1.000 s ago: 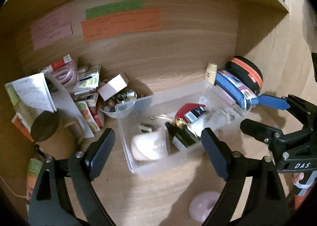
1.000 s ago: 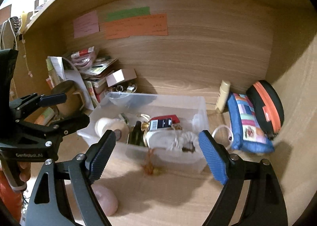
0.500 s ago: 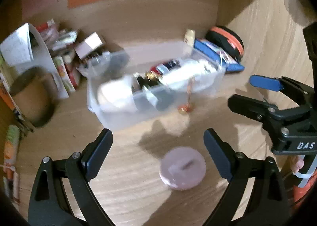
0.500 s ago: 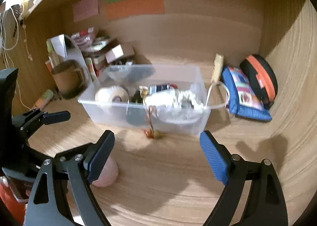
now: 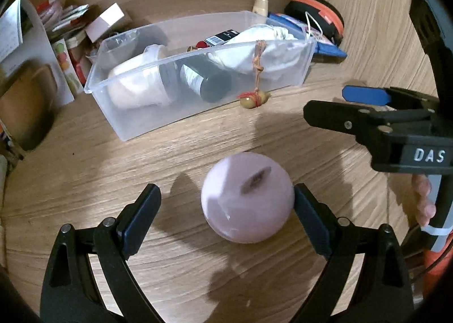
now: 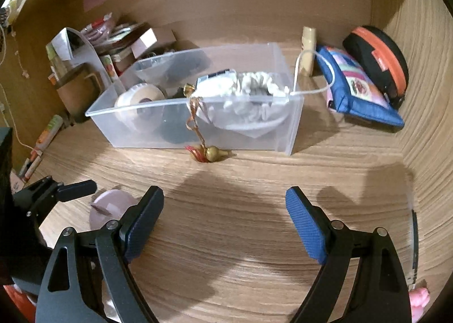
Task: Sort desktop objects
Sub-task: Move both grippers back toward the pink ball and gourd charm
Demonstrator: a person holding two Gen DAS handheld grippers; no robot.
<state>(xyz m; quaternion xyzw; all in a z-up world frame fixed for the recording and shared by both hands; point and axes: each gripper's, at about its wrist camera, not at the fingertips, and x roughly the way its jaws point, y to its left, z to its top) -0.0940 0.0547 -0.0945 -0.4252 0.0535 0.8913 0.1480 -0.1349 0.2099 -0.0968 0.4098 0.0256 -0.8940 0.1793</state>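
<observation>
- Left gripper [image 5: 226,212]: jaws wide apart, straddling the pink round container [image 5: 247,197] on the desk [image 5: 141,158]. Right pad looks at or very near its side; left pad well apart from it. Nothing gripped.
- Container sits off-centre in the gap, toward the right pad, with a dark slot-like mark on top.
- Right gripper [image 6: 225,224]: jaws apart, empty, hovering over bare desk in front of the bin. Nothing between the pads.
- Step in hand, my read: left side lining up to pick the pink container; right side idle.
- Next move likely calls for shifting left gripper slightly right to centre the container, then closing. Rounded, smooth-looking shape, so an off-centre squeeze could push it sideways or pop it out.
- Mid: clear plastic bin [image 6: 283,136] beyond the container, already holding a tape roll [image 6: 141,99], a dark bottle [image 5: 206,83] and a white cloth bag [image 6: 249,96].
- Gourd charm [image 6: 211,153] lies on the desk, touching the bin's front wall; its cord runs up over the rim. Probably needs tucking in.
- Far: blue pouch [image 6: 359,91] and black-orange case [image 6: 376,59] at right of bin, pile of boxes and papers [image 6: 113,40] at left, all outside the bin.
</observation>
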